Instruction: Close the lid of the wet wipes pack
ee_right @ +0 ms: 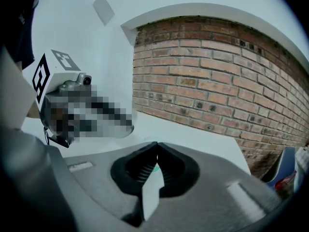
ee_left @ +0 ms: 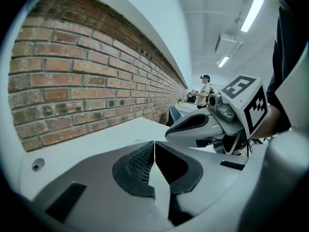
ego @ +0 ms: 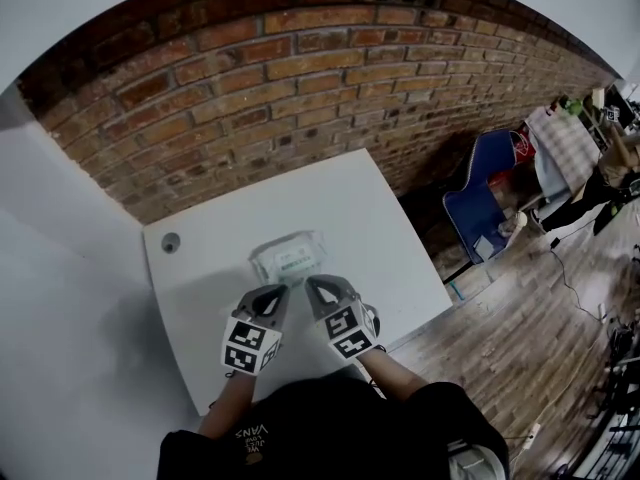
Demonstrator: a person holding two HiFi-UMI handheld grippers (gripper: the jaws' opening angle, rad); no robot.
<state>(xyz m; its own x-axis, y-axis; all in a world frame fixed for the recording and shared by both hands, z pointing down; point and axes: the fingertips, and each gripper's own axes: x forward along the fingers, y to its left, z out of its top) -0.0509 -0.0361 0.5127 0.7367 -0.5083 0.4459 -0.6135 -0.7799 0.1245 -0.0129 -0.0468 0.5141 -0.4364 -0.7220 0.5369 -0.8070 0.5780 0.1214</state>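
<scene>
The wet wipes pack (ego: pixel 288 257) lies flat on the white bench (ego: pixel 385 233), near the middle and a little toward the person. It looks pale with some green print on top. It is too small in the head view to tell if its lid is up or down. The left hand-held gripper (ego: pixel 272 295) is just in front of the pack, on its left side, and its tips point at the pack. Its two jaws are pressed together with nothing between them. The right hand-held gripper (ego: pixel 318 288) is close beside the left one, just in front of the right side of the pack. Its jaws are pressed together at the tips too, and they pinch nothing. From the head view I cannot tell if either one touches the pack. A small round hole (ego: pixel 170 241) sits in the far left corner of the bench. A brick wall (ego: pixel 300 68) stands behind the bench. A blue chair (ego: pixel 480 203) stands off to the right on the wood floor (ego: pixel 530 338).
</scene>
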